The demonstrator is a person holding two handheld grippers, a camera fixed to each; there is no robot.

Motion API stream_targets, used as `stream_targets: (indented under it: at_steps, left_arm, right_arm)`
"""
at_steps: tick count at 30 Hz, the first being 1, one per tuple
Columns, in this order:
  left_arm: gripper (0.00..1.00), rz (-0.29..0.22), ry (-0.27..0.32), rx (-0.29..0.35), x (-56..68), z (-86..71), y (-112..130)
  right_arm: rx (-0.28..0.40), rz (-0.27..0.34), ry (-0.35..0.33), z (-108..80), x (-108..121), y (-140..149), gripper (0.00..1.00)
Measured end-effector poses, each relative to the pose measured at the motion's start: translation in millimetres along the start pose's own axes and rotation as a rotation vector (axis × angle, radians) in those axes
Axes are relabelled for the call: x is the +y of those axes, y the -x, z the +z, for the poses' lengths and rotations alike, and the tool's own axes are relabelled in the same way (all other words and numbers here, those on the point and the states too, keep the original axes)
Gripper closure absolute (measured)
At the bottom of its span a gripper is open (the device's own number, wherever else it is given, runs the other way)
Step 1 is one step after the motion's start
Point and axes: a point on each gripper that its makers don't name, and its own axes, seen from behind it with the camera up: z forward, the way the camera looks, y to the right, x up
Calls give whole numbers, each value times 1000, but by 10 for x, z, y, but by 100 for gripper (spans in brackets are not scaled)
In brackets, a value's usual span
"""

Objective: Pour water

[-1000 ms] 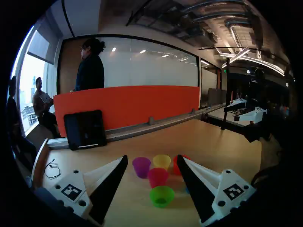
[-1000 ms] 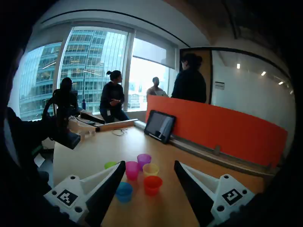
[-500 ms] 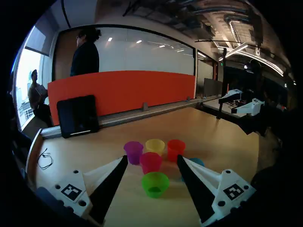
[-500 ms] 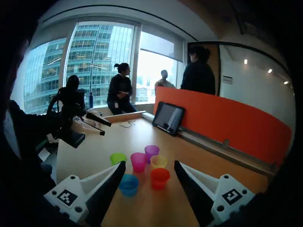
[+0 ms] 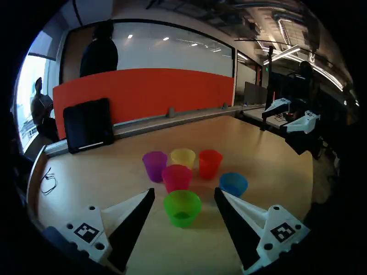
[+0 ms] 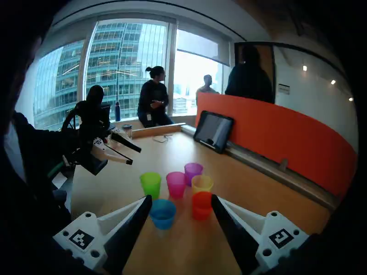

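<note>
Wooden table point(image 5: 275, 160) bears clustered coloured cups point(image 5: 177, 177); left gripper point(image 5: 183, 189) gapes wide, empty, facing the green cup point(image 5: 182, 208); right gripper point(image 6: 180, 197) likewise, near blue cup point(image 6: 162, 213).

The wooden table point(image 5: 266, 151) carries 6 plastic cups in 1 cluster. In the left gripper view, purple point(image 5: 154, 166), yellow point(image 5: 183, 158) and red point(image 5: 209, 163) stand behind, pink point(image 5: 176, 178) is in front, then green point(image 5: 182, 208), with blue point(image 5: 233, 184) to the right. A tablet point(image 5: 88, 124) leans at the far edge, and a cable point(image 5: 47, 183) lies left.
</note>
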Motion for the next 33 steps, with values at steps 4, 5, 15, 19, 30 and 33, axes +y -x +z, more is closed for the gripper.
stream_targets:
  at_steps: [4,5,15,19,30,33]
  left_arm:
    - [4,9,5,-29,26,52,135]
    - [4,10,8,-36,35,62,167]
    - [3,35,17,-109,56,174,442]
    - [3,43,20,-143,30,221,540]
    - [4,52,34,-211,-47,367,739]
    - [4,53,39,-222,-56,413,765]
  right_arm:
    - [-22,-8,-13,46,-28,112,1]
    - [-28,-10,-16,60,-32,143,1]
    - [-75,-20,-45,174,-69,333,1]
    - [-92,-32,-60,231,-97,384,1]
    - [-147,-57,-98,421,-169,586,1]
    - [-162,-61,-105,482,-190,650,1]
